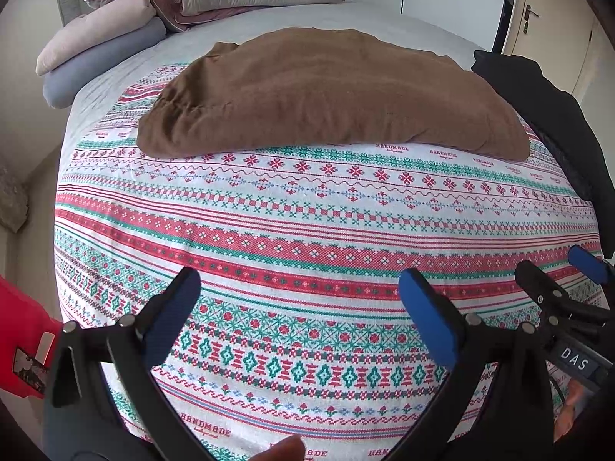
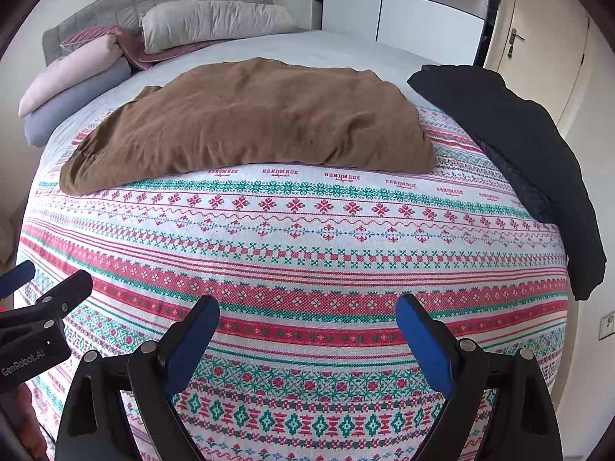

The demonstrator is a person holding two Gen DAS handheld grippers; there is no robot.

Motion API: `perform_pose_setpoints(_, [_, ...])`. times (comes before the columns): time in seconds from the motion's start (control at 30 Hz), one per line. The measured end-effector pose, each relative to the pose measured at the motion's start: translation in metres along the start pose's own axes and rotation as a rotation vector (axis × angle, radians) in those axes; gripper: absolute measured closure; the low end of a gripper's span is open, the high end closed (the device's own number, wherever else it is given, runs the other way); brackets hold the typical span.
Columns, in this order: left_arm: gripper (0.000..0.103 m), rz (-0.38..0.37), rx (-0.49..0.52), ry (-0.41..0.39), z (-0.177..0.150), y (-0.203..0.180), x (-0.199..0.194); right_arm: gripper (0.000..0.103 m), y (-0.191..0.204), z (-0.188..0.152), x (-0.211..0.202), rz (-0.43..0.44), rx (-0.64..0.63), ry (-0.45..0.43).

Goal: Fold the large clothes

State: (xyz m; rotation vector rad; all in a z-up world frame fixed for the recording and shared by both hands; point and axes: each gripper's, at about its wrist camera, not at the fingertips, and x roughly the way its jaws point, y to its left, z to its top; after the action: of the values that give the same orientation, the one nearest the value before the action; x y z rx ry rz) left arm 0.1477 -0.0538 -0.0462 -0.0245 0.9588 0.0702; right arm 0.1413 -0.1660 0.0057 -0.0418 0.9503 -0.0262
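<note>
both the left gripper (image 1: 300, 292) and right gripper (image 2: 307, 319) hover wide open and empty over the patterned cloth (image 2: 300, 253), probably for working room, while the brown garment (image 2: 250, 123) lies folded-looking across the bed's middle.

Brown garment on a patterned bed, both claws low in front

The brown garment (image 1: 330, 92) lies folded on the patterned cover (image 1: 307, 238), a black garment (image 1: 549, 115) at the bed's right edge. The left claw (image 1: 300, 307) gapes empty above the cover; the right claw (image 1: 557, 269) shows at right, pillows (image 1: 115, 27) far behind.
</note>
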Motion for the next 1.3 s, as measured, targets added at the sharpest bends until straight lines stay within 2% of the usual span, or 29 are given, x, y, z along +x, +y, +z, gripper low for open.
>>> perform_pose_setpoints(1.3, [0.000,-0.021,0.016,0.013,-0.0005,-0.0045,-0.0022,0.009,-0.0014,-0.0024,-0.0007,0.001,-0.004,0.008])
